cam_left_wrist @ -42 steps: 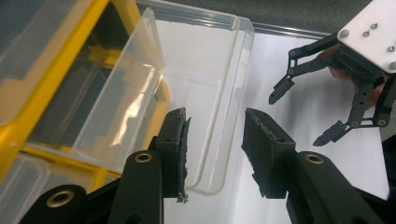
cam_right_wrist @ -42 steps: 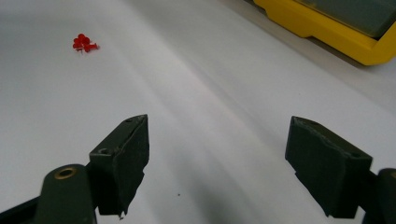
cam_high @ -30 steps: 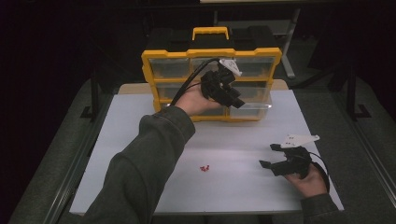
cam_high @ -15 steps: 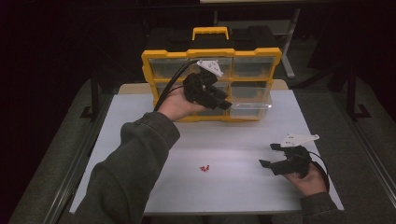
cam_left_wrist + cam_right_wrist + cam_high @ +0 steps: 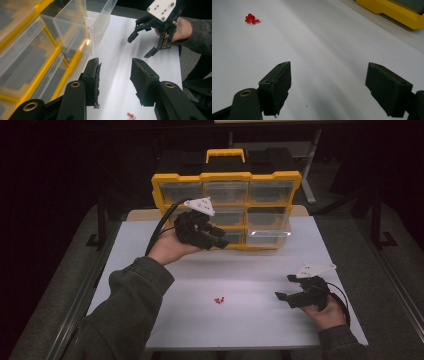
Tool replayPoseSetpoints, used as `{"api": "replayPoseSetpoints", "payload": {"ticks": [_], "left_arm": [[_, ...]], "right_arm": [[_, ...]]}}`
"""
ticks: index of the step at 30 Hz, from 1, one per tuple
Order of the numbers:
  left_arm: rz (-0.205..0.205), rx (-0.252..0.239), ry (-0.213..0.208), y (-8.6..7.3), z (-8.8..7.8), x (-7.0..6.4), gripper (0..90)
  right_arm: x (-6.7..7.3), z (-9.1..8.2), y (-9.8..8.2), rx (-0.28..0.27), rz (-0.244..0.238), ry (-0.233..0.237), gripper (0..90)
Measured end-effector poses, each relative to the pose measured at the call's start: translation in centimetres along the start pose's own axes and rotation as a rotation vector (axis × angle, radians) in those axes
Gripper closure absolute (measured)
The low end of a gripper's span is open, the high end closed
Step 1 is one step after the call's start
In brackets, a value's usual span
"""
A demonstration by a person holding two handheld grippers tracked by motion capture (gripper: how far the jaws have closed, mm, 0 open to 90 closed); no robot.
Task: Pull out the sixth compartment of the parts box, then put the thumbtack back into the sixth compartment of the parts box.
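Workshop: yellow parts organizer (image 5: 226,205); bare worktable (image 5: 260,320).

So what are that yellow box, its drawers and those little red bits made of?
Box frame: looks like hard moulded plastic, opaque yellow, slightly glossy. Drawers: clear plastic; you see through the walls, with bright glints. Red bits: probably plastic-headed pushpins, shiny red, too small to be sure.
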State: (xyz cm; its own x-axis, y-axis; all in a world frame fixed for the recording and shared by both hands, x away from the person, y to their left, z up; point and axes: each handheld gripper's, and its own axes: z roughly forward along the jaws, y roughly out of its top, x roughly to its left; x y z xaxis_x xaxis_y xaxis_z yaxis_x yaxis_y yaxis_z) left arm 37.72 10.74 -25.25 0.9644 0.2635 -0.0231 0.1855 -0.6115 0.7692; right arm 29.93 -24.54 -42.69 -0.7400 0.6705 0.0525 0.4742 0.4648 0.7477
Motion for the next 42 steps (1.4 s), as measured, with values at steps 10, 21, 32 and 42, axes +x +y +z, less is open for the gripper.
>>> {"api": "replayPoseSetpoints", "payload": {"ticks": [10, 21, 32, 42], "left_arm": [[-0.037, -0.002, 0.035, -3.5, -1.8, -0.4, 54.7], [-0.059, -0.004, 0.077, -6.8, -3.5, -0.8, 53.5], [-0.071, 0.016, 0.121, -8.9, -4.0, -1.3, 47.6], [-0.106, -0.002, 0.144, -10.9, -3.9, -1.8, 43.4]], "right_arm": [[0.5, -0.9, -0.1, -0.03, 0.014, 0.009, 20.1], [0.5, -0.6, 0.0, -0.016, 0.016, 0.005, 20.2], [0.3, -0.6, 0.2, -0.006, 0.027, 0.024, 20.2], [0.2, -0.7, 0.4, -0.011, 0.022, 0.034, 21.0]]}}
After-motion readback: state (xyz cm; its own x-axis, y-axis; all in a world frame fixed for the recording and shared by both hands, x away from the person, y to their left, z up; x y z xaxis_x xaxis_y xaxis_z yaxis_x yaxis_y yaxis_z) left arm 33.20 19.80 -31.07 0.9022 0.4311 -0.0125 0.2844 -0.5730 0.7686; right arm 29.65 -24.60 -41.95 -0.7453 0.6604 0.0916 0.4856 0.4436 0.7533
